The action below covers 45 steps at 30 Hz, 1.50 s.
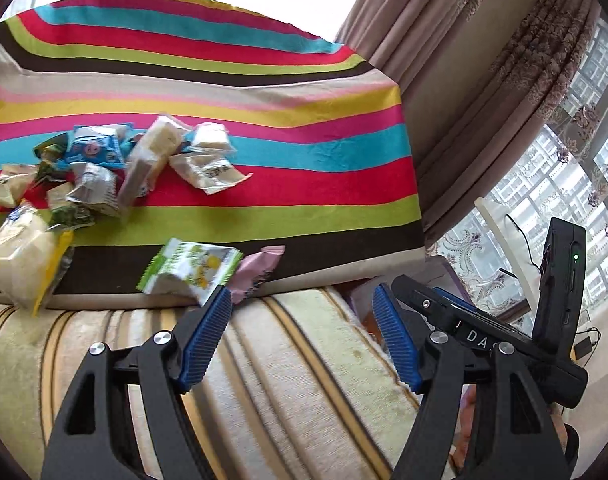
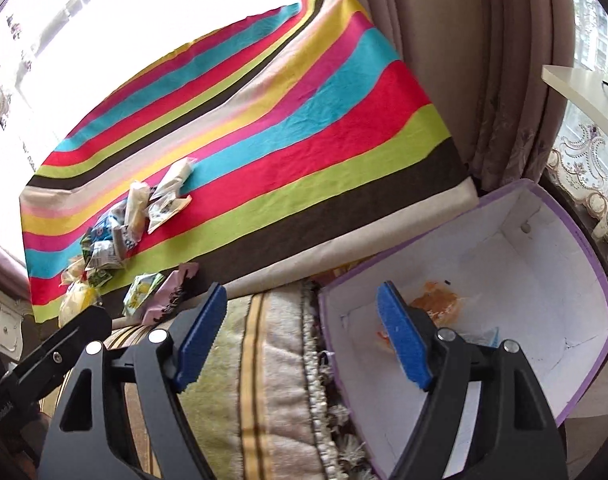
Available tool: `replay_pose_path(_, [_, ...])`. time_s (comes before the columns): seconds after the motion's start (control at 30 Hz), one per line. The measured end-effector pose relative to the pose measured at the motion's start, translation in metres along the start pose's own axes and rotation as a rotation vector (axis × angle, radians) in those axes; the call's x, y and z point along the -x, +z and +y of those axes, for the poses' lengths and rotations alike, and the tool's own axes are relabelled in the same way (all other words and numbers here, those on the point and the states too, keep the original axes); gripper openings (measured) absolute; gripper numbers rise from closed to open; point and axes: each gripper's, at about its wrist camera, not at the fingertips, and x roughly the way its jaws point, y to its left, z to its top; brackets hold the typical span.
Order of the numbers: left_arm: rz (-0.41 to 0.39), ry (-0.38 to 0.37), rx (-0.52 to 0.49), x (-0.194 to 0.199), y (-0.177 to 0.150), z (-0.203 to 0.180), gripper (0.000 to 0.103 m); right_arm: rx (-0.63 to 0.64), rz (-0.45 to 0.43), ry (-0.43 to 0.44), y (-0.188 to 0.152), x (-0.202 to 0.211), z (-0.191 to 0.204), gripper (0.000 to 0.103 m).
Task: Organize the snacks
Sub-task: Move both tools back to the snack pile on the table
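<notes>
Snacks: loose heap on the striped cloth, well beyond both tongs. Left gripper: jaws apart, nothing between them, over a beige striped cushion; a green-and-yellow packet and a pink wrapper lie at the cloth's near edge, just past its left pad. Right gripper: jaws apart, empty, straddling the cushion edge and a purple-rimmed box. Box holds an orange packet, just beyond the right pad.
</notes>
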Motion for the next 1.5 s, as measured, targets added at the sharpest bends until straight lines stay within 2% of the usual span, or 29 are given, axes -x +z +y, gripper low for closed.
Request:
replay_pose_path(0.13, [-0.046,0.042,0.057,0.027,-0.012,0.033,0.069,0.050,0.024,0.019,-0.004,-0.007,0.024,0.078])
replay_pose_path(0.37, [-0.119,0.126,0.197,0.068,-0.024,0.096,0.068,0.143,0.056,-0.001,-0.012,-0.021,0.052,0.078])
replay_pose_path(0.67, [-0.195,0.235,0.314,0.102,-0.015,0.159,0.065,0.254,0.095,-0.019,-0.014,-0.039,0.079,0.078])
replay_pose_path(1.0, [-0.193,0.324,0.354,0.095,0.008,0.196,0.064,0.481,0.088,-0.053,-0.016,-0.055,0.126,0.078])
replay_pose_path(1.1, [-0.201,0.344,0.370,0.093,0.016,0.208,0.064,0.556,0.077,-0.039,-0.017,-0.058,0.142,0.078])
replay_pose_path(1.37, [-0.189,0.374,0.362,0.074,0.041,0.230,0.064,0.666,0.062,-0.003,-0.011,-0.074,0.169,0.081])
replay_pose_path(1.5, [-0.171,0.403,0.353,0.059,0.057,0.237,0.064,0.667,0.084,0.023,-0.007,-0.085,0.174,0.081])
